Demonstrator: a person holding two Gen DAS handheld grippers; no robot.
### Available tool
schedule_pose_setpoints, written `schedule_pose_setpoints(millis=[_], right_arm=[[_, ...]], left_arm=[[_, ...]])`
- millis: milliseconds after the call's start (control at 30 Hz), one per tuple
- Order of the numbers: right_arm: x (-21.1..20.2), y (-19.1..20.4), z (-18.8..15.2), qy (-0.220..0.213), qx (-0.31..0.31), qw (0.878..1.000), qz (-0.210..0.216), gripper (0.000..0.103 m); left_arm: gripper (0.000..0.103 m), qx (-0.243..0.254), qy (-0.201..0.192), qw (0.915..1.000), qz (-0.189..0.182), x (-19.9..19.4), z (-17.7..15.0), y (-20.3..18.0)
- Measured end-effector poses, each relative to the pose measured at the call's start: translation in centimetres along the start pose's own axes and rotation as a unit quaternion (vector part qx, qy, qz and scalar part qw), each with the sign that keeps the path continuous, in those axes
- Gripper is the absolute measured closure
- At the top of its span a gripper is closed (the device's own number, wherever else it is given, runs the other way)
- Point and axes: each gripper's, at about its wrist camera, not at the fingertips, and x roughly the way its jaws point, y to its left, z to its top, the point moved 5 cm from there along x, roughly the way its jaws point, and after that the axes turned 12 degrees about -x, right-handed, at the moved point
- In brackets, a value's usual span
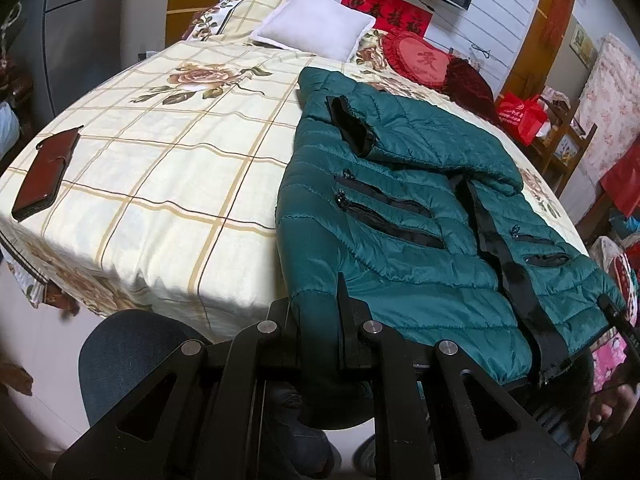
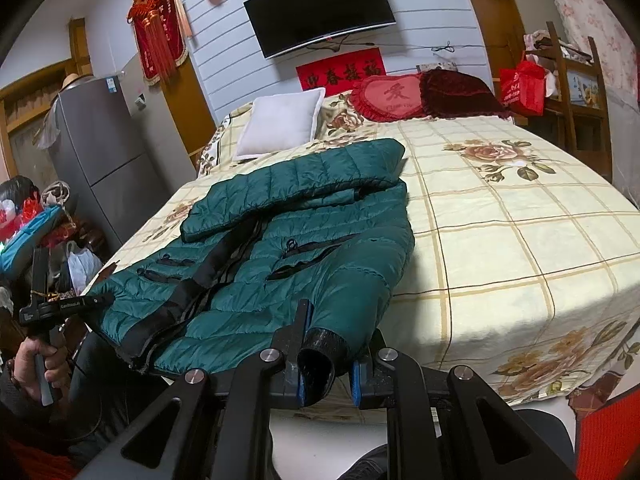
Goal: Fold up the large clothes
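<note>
A dark green quilted puffer jacket point(image 1: 420, 216) lies front-up across the near part of a bed with a cream checked floral sheet point(image 1: 168, 168), one sleeve already crossed over its chest. At lower centre of the left wrist view, the left gripper point(image 1: 316, 316) has its jaws narrowed on the jacket's hem corner. At lower centre of the right wrist view, the right gripper point(image 2: 320, 344) has its jaws around the black-cuffed green sleeve point(image 2: 320, 356), though the right-hand pad looks apart from it, so I cannot tell whether the grip is firm.

The slick, puffy fabric could slip from a loose pinch when lifted, undoing the fold.

Only the left view shows the brown leather wallet point(image 1: 46, 172) at mid left; only the right shows the grey refrigerator point(image 2: 100, 160) at upper left.
</note>
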Motion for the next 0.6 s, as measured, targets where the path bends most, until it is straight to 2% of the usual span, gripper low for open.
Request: schedule_pose_setpoints(millis=[200,333,600], right_arm=[[-1.6,0.3,0.5,-0.015,-0.012,1.0,-0.005,0.091],[-3.4,0.7,1.0,-0.035,-0.018,0.999,-0.002,0.091],[-4.6,-0.2,4.7,-0.084,-0.007,0.996,0.002,0.091]], left_arm=[[0.093,-0.012,-0.001,0.9995,-0.028,-1.9,-0.4,0.9],[0.093,-0.026,-0.019,0.9983,-0.049,-4.0,0.0,1.2],[0.093,-0.064,-0.059,0.9909,-0.103,-6.3,4.5,0.3]])
